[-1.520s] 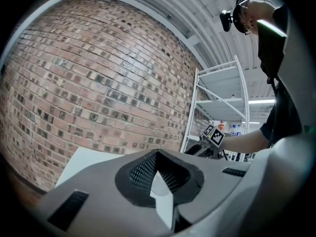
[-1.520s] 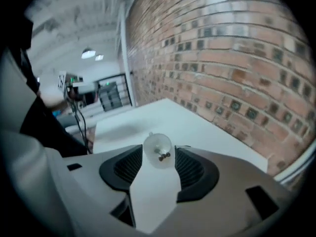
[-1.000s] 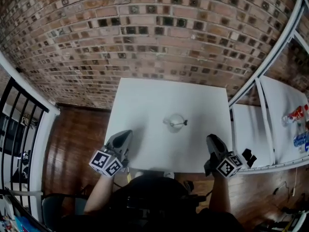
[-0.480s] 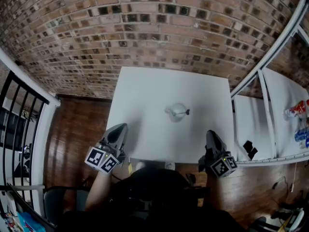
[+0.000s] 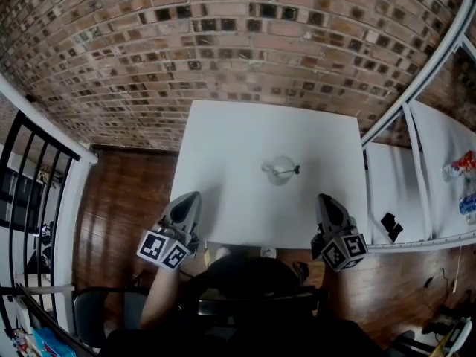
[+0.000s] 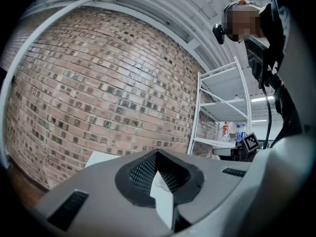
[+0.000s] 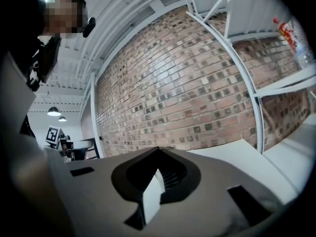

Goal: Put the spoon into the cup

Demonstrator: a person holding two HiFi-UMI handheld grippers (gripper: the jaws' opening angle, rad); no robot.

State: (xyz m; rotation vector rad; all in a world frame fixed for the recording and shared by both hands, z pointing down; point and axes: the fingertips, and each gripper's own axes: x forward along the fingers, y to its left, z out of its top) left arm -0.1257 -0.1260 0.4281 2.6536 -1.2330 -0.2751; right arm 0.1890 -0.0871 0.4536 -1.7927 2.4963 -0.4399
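A clear cup [image 5: 280,172] stands near the middle of the white table [image 5: 223,147]. A spoon [image 5: 288,170] rests in it, with its dark handle end sticking out to the right. My left gripper [image 5: 193,196] is shut and empty over the table's front left edge, well short of the cup. At the front right edge my right gripper [image 5: 323,198] is also shut, with nothing between its jaws. In the left gripper view the jaws [image 6: 157,152] meet at their tips. The right gripper view shows the same for the right gripper [image 7: 158,149], which looks toward the brick wall.
A brick wall [image 5: 223,43] rises behind the table. A white shelf unit [image 5: 416,169] stands to the right with bottles [image 5: 465,162] on it and a small black object [image 5: 389,225] at its near edge. A black railing [image 5: 22,169] is at the left over wooden floor.
My right gripper has rolled upright and shifted along the table's front edge, with its jaws now together. The left gripper has shifted a little. Cup and spoon have not moved.
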